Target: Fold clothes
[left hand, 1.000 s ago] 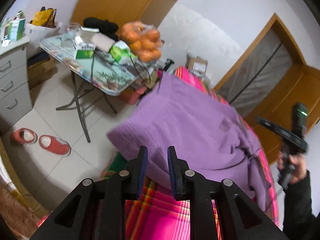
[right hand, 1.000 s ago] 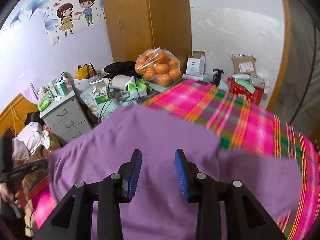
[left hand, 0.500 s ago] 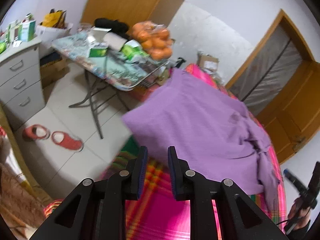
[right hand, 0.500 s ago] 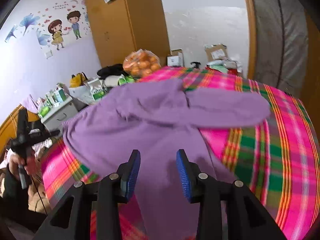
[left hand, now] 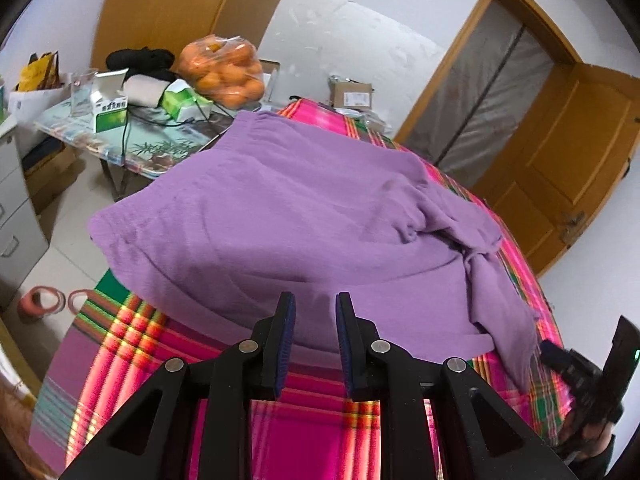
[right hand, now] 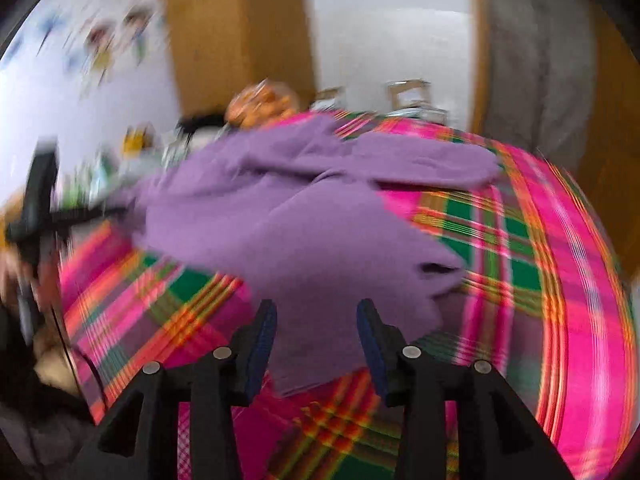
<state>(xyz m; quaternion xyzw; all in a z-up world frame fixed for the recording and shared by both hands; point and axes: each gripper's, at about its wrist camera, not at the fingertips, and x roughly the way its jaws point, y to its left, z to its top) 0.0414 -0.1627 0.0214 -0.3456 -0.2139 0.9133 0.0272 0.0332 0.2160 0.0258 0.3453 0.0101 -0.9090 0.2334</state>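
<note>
A purple sweater (left hand: 280, 216) lies spread on the pink plaid bedcover (left hand: 320, 420), one sleeve bunched and trailing toward the lower right. My left gripper (left hand: 315, 306) hovers just above its near hem, jaws a narrow gap apart with nothing between them. In the blurred right wrist view the sweater (right hand: 304, 220) stretches away with a sleeve (right hand: 432, 160) pointing right. My right gripper (right hand: 317, 314) hangs over the near edge of the cloth; its jaws are opening and grip nothing. The right gripper (left hand: 580, 372) also shows at the bed's right edge, in a hand.
A folding table (left hand: 160, 152) by the bed's far left carries a bag of oranges (left hand: 224, 72), boxes and a glass. Grey drawers (left hand: 16, 216) and red slippers (left hand: 44, 300) are on the left. A wooden door (left hand: 568, 152) stands open on the right.
The sweater has gone from hanging in the air to lying on the bed. Both grippers have drawn back to its near edge, the right one swinging far and widening its jaws.
</note>
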